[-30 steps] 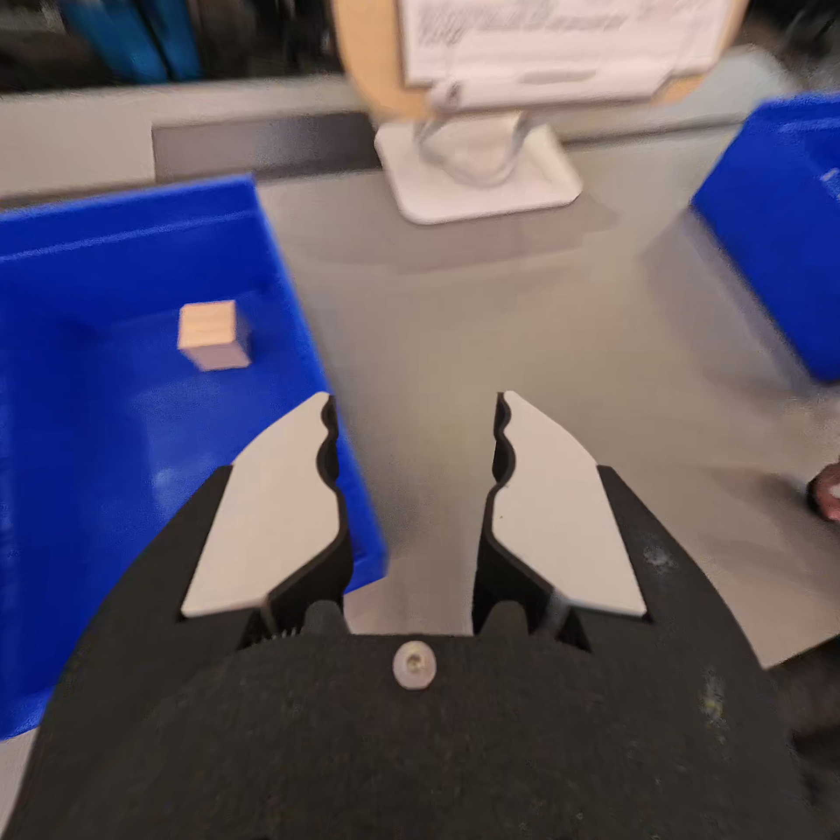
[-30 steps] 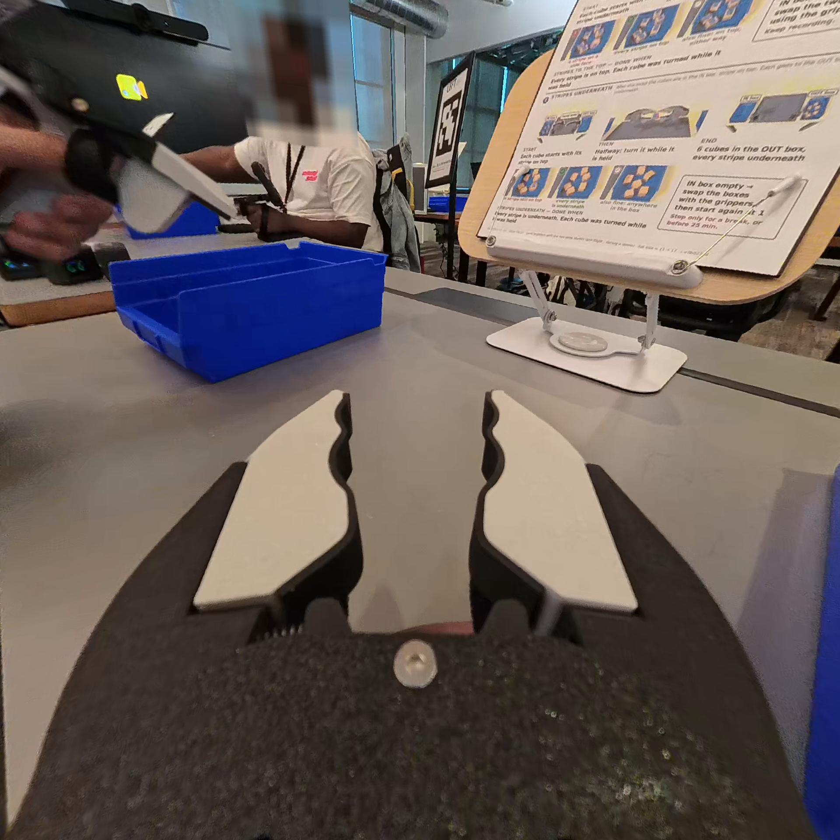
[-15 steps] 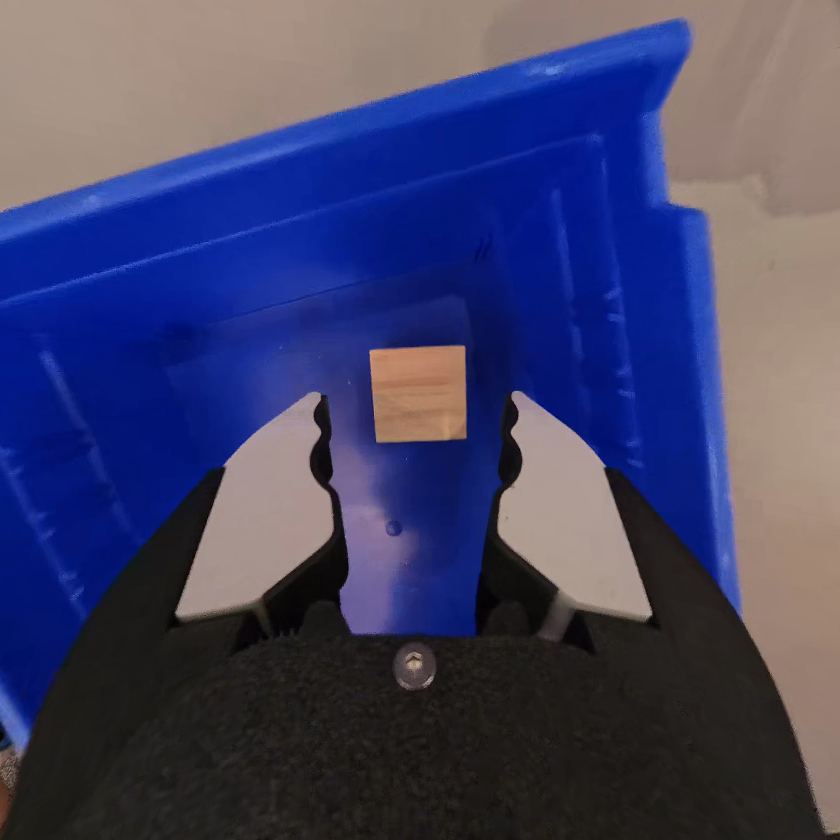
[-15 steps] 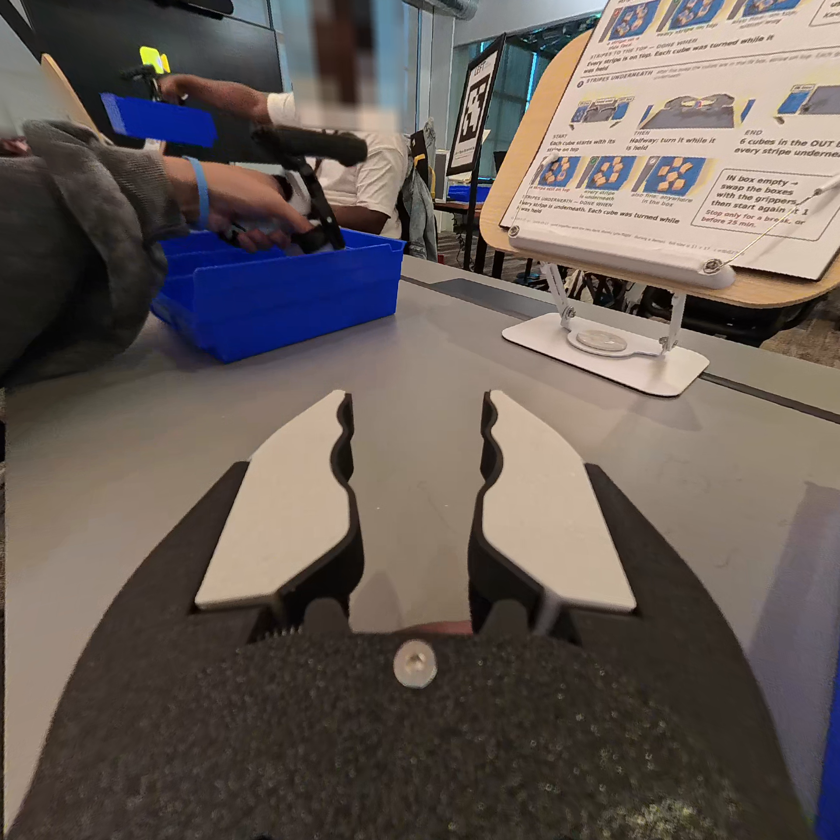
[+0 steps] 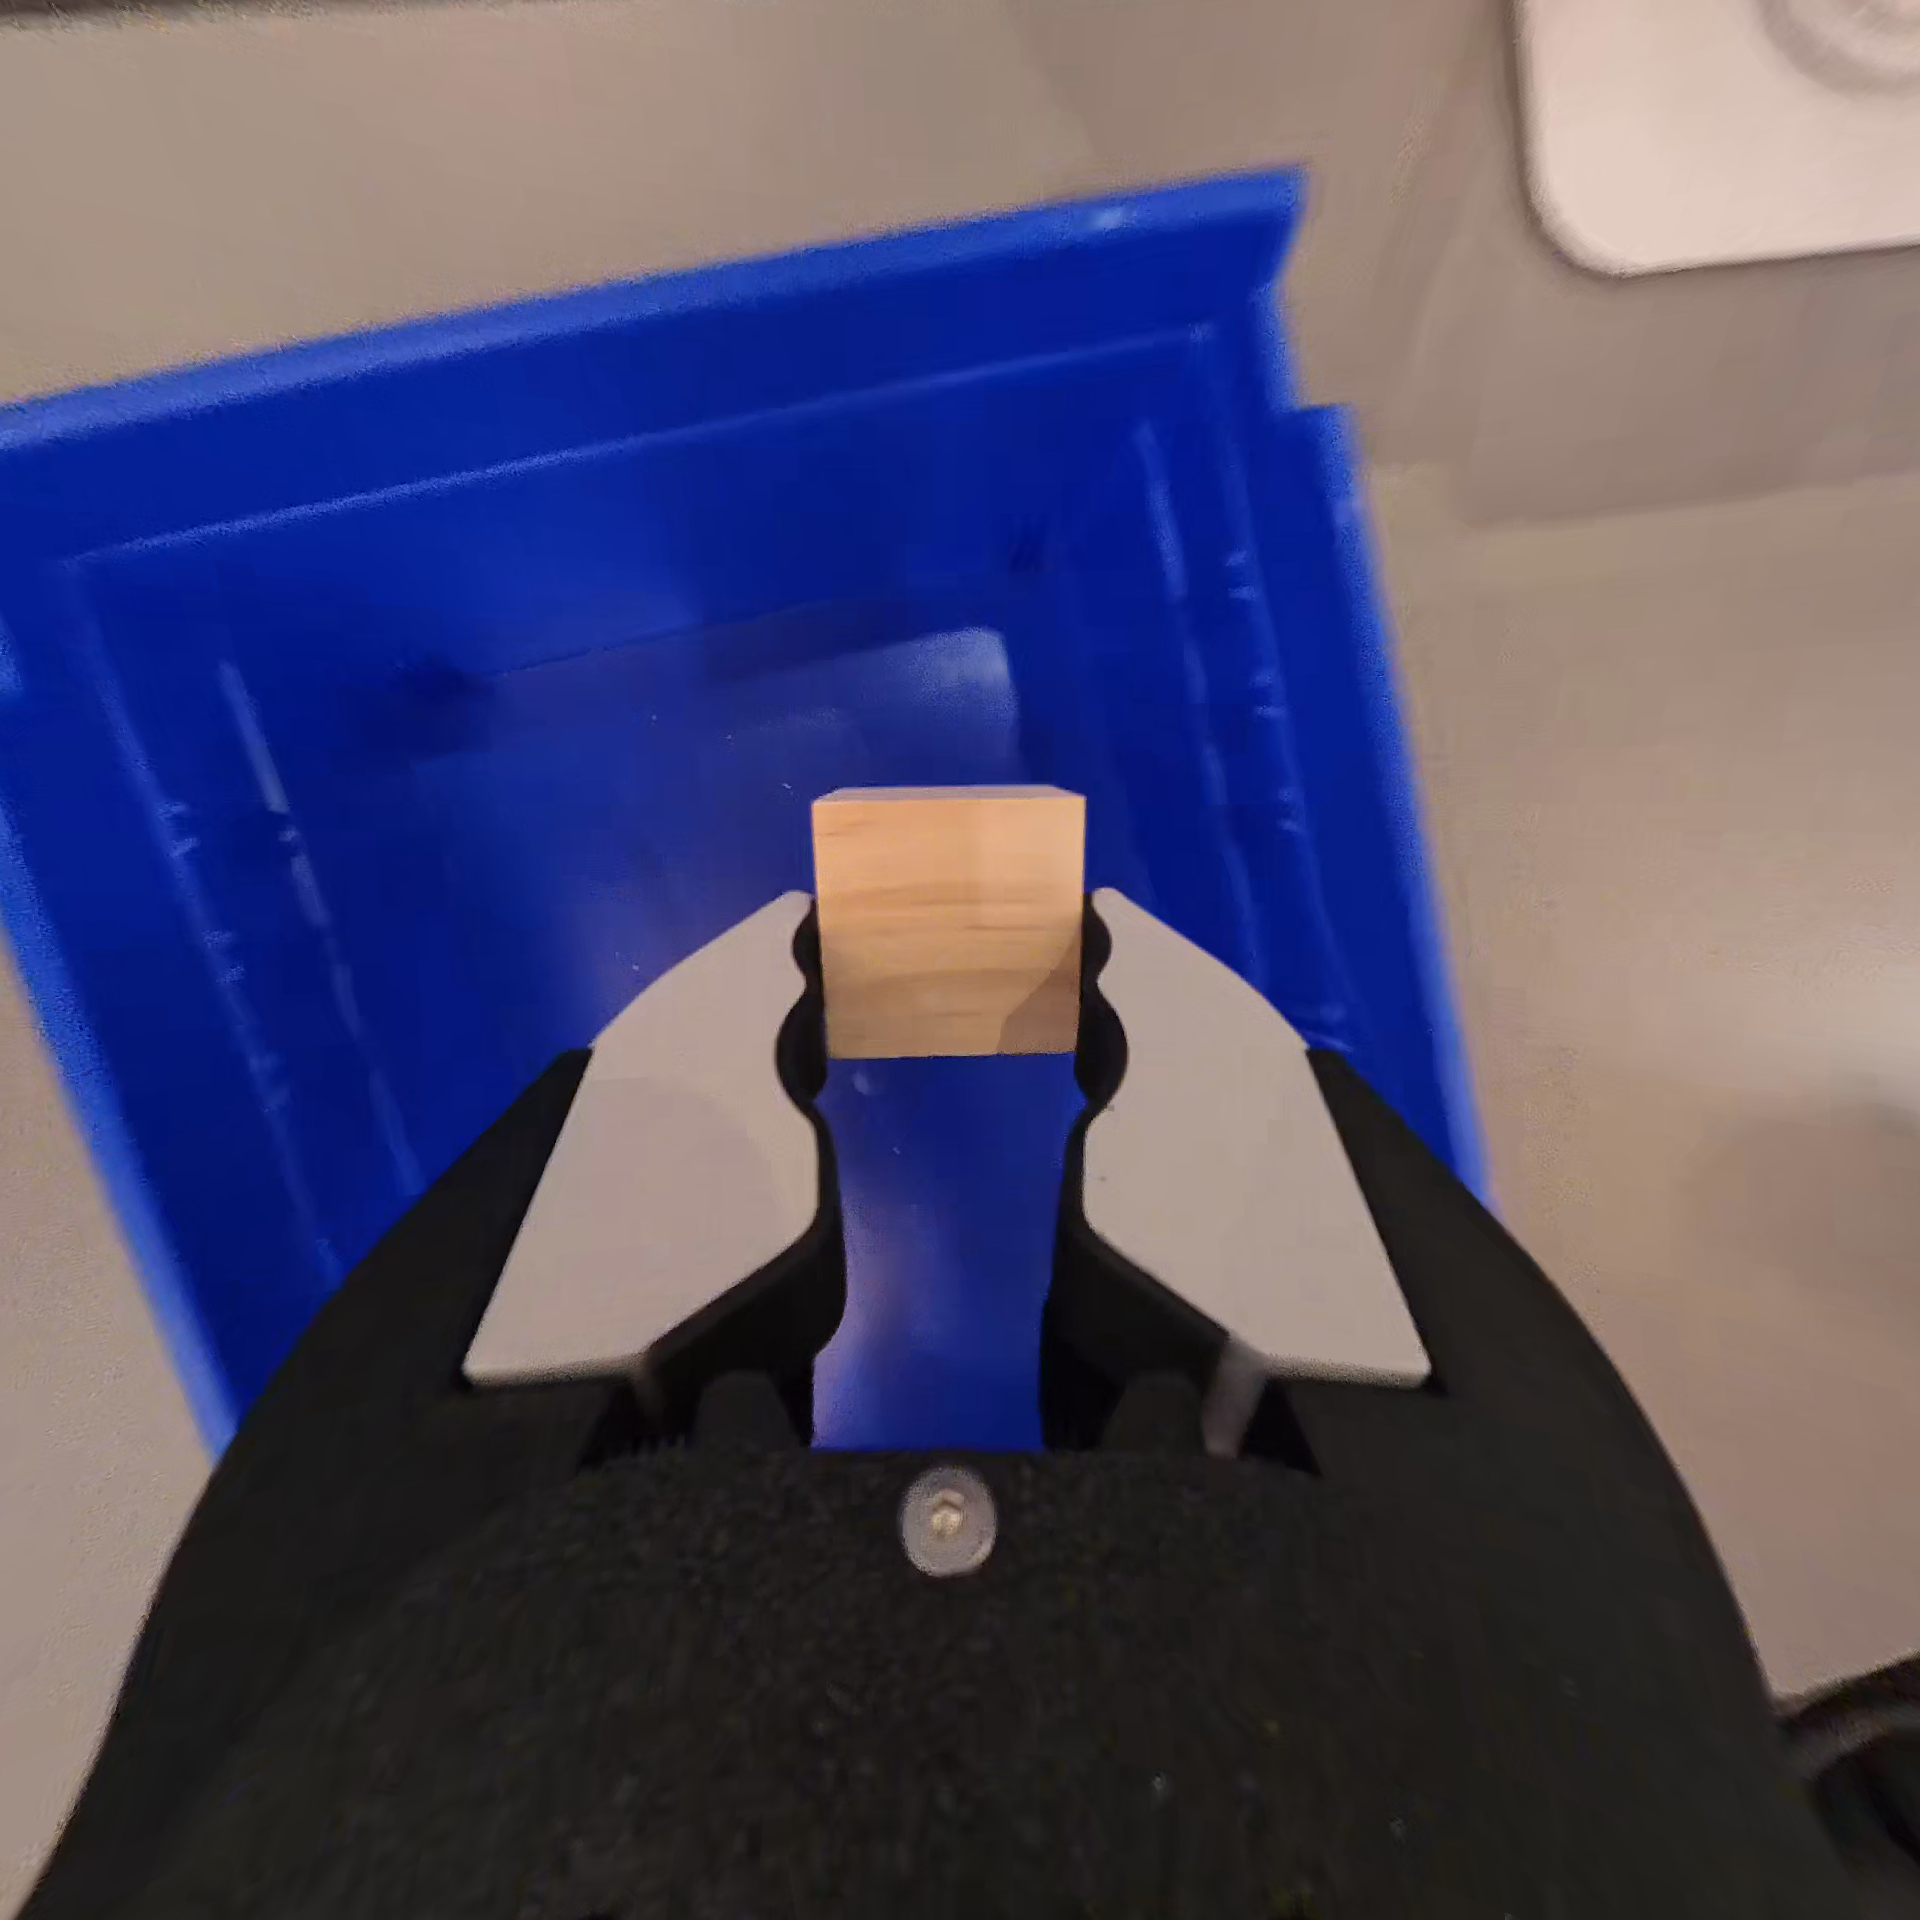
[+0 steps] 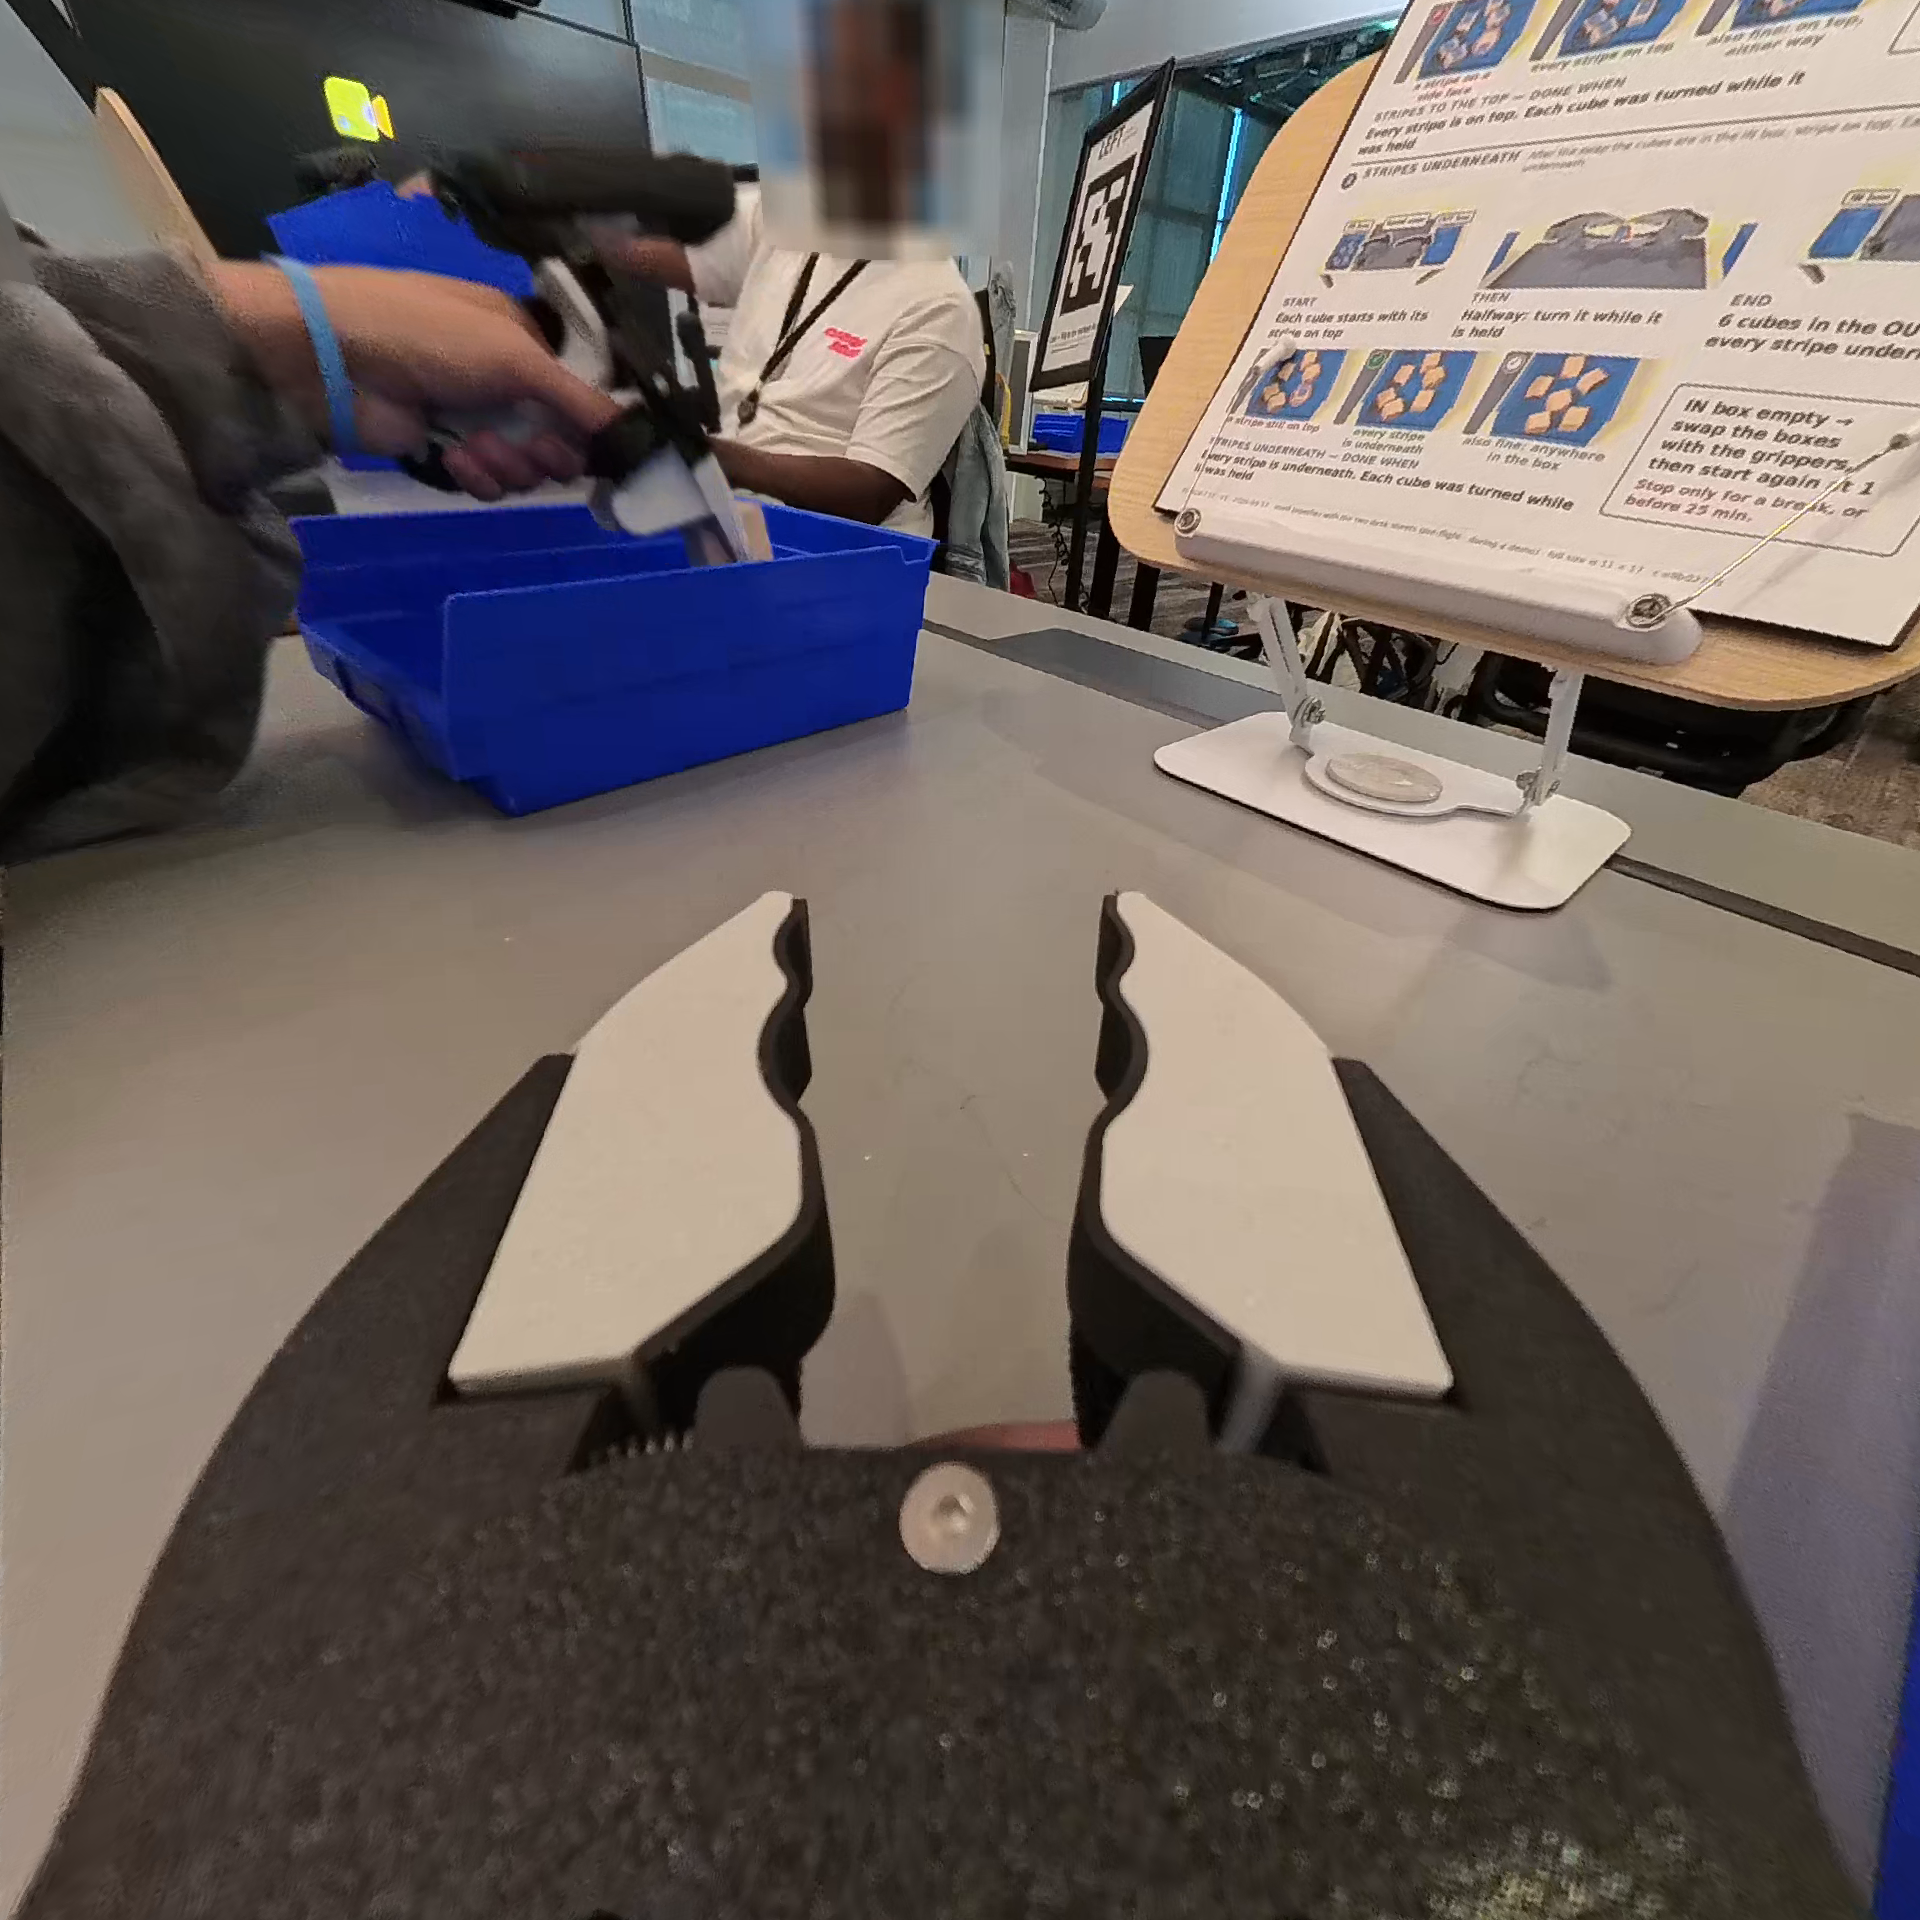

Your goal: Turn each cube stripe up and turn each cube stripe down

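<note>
In the left wrist view, my left gripper is shut on a plain wooden cube, both pads pressed on its sides, over the inside of a blue bin. No stripe shows on the cube's visible faces. In the right wrist view, my right gripper is open and empty, low over the grey table. That view also shows the left gripper reaching into the blue bin, with the cube at its tip.
A white stand holds an instruction board at the table's far right. Its base shows in the left wrist view. A person in a white shirt sits behind the bin. A blue edge shows at the far right.
My left gripper swung over the bin, dropped toward the cube and closed its fingers on it. My right gripper stayed open and hardly moved.
</note>
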Tool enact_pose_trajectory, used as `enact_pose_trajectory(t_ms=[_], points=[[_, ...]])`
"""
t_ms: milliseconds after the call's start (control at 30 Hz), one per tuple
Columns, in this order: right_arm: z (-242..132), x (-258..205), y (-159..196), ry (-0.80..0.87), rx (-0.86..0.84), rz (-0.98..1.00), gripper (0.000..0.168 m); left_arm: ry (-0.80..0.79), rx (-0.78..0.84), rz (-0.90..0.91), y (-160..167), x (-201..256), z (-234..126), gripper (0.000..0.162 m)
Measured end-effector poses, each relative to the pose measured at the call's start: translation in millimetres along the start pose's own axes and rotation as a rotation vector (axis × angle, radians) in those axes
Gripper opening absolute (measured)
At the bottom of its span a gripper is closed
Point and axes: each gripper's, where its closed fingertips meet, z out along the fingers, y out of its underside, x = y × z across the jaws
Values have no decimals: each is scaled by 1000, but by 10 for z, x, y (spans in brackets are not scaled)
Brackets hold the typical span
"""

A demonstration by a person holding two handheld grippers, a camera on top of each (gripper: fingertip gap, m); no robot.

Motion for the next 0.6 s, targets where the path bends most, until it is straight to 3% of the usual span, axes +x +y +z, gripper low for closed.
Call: enact_pose_trajectory(t_ms=[133, 233, 600], points=[[7, -4, 6, 0, -4, -3, 52, 81, 151, 10, 84, 475, -547, 44], [9, -8, 8, 3, -6, -11, 51, 111, 190, 68, 293, 969, -684, 45], [-9, -21, 0, 9, -2, -37, 48, 336, 213, 207, 610, 2851, -196, 44]])
